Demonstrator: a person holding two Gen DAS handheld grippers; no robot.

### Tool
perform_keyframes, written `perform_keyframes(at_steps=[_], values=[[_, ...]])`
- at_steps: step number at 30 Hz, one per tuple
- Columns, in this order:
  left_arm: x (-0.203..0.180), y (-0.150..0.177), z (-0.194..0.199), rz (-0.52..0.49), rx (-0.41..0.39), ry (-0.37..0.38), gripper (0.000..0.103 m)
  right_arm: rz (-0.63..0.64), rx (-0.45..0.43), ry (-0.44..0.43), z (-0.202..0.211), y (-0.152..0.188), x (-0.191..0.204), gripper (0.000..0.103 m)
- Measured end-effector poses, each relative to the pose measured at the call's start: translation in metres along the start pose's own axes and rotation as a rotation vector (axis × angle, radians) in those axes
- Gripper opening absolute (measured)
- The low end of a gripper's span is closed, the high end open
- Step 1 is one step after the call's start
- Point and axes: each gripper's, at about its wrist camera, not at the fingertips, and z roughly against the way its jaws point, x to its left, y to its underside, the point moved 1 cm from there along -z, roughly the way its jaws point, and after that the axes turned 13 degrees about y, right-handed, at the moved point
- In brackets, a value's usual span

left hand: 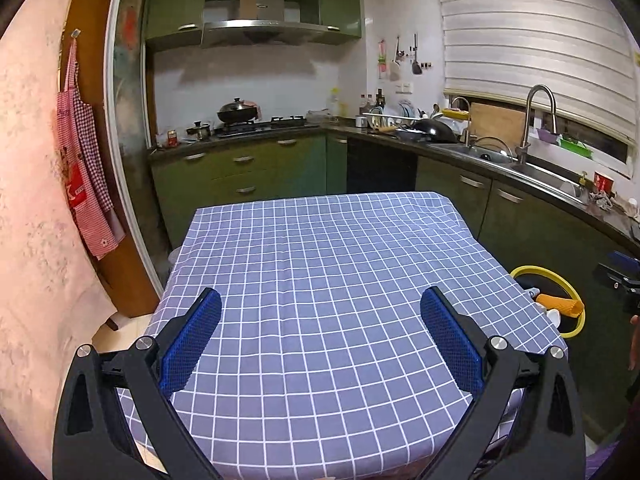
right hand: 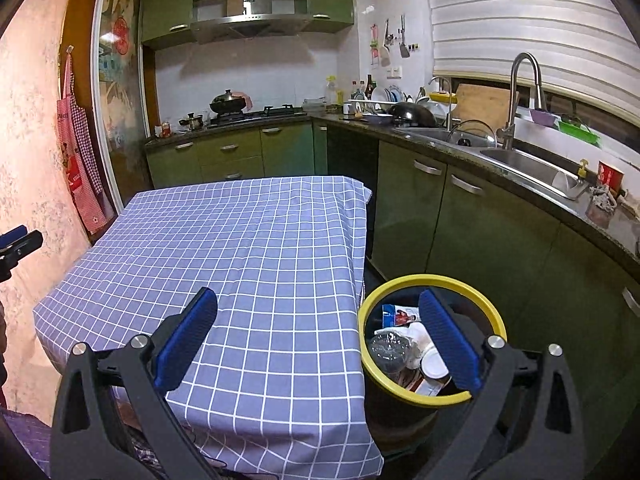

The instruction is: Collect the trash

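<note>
Bin contents partly hidden, both tongs empty

The trash bin [right hand: 432,280] was half masked by the right gripper [right hand: 318,300]; the left gripper [left hand: 320,300] and the right gripper were held wide apart over the tablecloth [left hand: 320,248], nothing gripped.

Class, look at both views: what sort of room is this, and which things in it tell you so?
A home kitchen: a gas stove under a range hood, a sink with a tall tap, and green cabinets.

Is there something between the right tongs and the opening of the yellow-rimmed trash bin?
Nothing visible. The right tongs stand open and empty above the table's edge, and one finger already hangs over the yellow-rimmed trash bin. The bin has no lid, and trash lies inside it.
</note>
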Motion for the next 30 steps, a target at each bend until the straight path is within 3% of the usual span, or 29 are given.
perform_keyframes(at_steps=[30], values=[[-0.024,-0.008,-0.001,-0.049,0.010,0.013,0.098,-0.040,0.006,-0.004,-0.006,-0.001,-0.014,0.096]])
